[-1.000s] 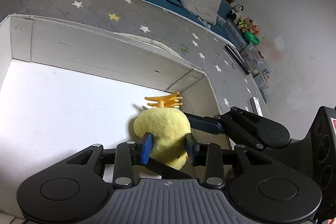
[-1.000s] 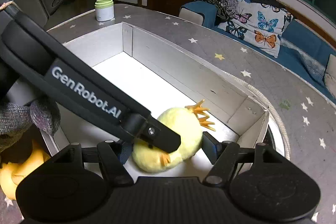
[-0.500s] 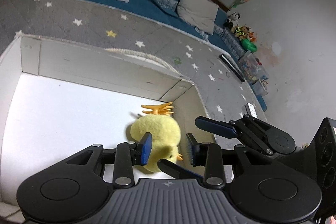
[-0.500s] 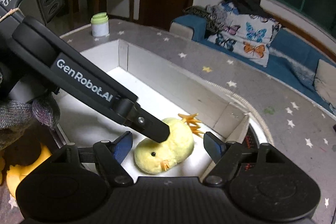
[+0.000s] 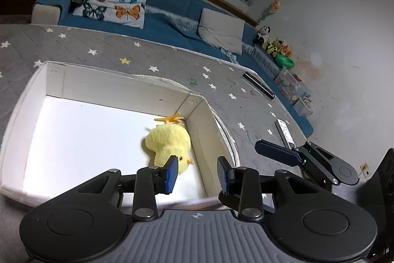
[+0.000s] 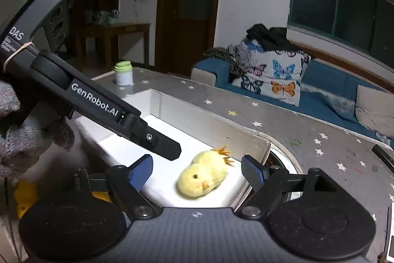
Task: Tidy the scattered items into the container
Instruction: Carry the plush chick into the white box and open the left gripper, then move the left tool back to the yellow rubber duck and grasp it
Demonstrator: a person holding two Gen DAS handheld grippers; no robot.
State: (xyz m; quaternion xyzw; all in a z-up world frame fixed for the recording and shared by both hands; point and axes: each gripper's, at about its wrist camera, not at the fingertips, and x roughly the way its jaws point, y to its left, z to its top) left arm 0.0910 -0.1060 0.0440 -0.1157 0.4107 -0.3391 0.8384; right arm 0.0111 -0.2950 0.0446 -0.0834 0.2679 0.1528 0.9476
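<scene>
Left wrist view: left tool (image 5: 197, 173) is hovering above the near right corner of the shallow white cardboard box (image 5: 118, 84), blue pads parted, gripping nothing. Soft yellow plush chick with orange feet (image 5: 168, 143) is lying on its side on the box floor, tucked against the right wall, apart from both pads.

Right wrist view: right tool (image 6: 197, 170) is also standing released and empty, its pads spread wide either side of the plush chick (image 6: 203, 175) but above it, not touching.

Risks, as judgement: both tools are crowding the same corner, so a careless withdrawal could be knocking one against the other, or catching the thin box wall and shifting the box.

Surroundings: grey star-patterned desk (image 5: 172, 61); white jar with green lid (image 6: 123, 73) beyond the box's far end; black bar-shaped object (image 5: 258, 89) and white remote-like strip (image 5: 285, 133) well apart to the right; a yellow item (image 6: 24, 196), partly hidden beside the box, probably awaiting collection; the left tool's body is blocking the direct reach to it.
</scene>
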